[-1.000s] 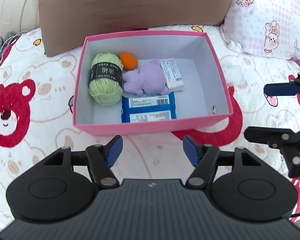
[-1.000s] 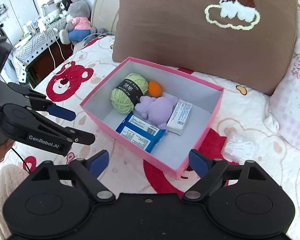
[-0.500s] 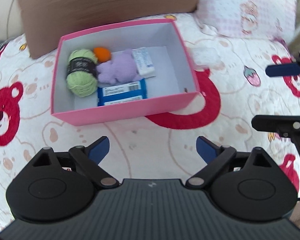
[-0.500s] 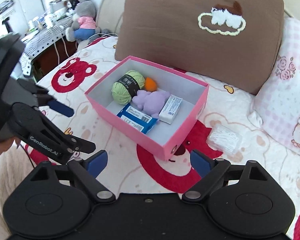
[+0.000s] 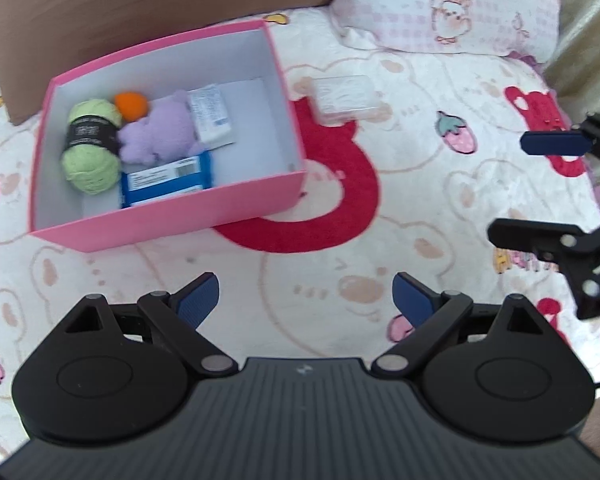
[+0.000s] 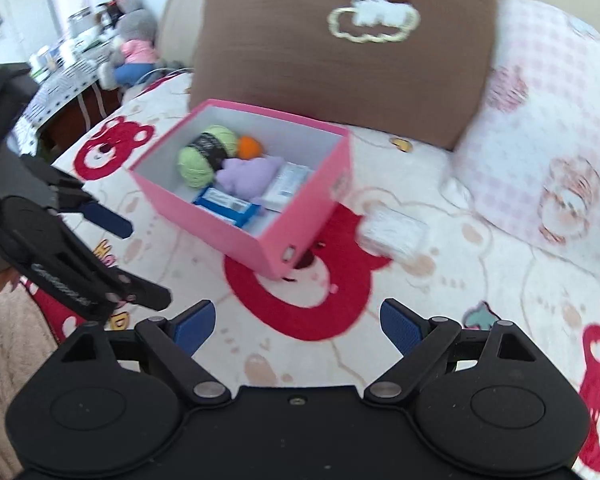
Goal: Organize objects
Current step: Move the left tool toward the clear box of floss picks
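Since everything else is already sitting in the pink box [image 5: 168,216] (yarn, a purple plush, a couple of packets), the only thing I can see left out on the bed [image 5: 340,292] is the clear plastic case [image 5: 346,98]. It's lying flat on the quilt just beside the box's right wall, between the box and the pink pillow [image 5: 452,4].

The bit that matters for the next grab: the right gripper [image 6: 296,322] looks like the nearer one to me. From its own camera the case [image 6: 394,230] is up ahead and a little to the right of its jaws, long side running roughly across. For the left gripper [image 5: 306,296] the case is also ahead and slightly right, but it looks further off.

Both sets of jaws are spread wide with nothing between them. The left ones have just been opening up, nothing in them either.

My guess is the right hand goes for it.
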A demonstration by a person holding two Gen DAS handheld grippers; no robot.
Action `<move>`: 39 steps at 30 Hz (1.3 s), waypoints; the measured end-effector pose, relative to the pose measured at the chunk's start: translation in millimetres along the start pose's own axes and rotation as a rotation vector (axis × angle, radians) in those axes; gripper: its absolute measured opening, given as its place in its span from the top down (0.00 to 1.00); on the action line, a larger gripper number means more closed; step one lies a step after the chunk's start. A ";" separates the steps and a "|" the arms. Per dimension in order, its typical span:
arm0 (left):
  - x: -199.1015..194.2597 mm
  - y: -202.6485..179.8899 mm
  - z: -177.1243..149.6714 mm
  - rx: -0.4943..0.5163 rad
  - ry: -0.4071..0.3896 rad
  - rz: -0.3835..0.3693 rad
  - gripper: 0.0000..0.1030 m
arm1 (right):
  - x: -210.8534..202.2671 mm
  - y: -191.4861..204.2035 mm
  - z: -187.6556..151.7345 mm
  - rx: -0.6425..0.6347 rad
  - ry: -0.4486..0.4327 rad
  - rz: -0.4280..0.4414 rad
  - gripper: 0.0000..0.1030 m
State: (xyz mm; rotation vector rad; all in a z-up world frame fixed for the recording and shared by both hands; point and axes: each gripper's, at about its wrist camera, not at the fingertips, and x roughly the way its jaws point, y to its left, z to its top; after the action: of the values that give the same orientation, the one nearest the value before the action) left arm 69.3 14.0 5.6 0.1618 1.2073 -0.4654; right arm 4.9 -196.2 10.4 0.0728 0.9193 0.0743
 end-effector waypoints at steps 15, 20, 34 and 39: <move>-0.1 -52.1 38.2 0.042 -0.029 -0.050 0.08 | -0.2 -38.7 -28.6 0.035 -0.050 -0.093 0.11; 6.5 -69.5 54.7 0.079 -0.045 -0.019 0.08 | 9.1 -60.2 -31.5 0.100 -0.093 -0.123 0.11; 73.5 -62.0 113.3 -0.065 -0.093 -0.009 0.12 | 34.5 -103.3 -31.6 0.167 -0.211 -0.210 0.11; 99.5 -66.4 134.8 -0.086 -0.108 -0.054 0.12 | 49.7 -99.3 -22.6 0.080 -0.205 -0.204 0.11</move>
State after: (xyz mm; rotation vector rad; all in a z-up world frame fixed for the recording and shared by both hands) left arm 184.2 -120.3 -30.1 0.0300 1.1257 -0.4623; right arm 20.1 -289.6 -52.0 0.0594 0.7209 -0.1576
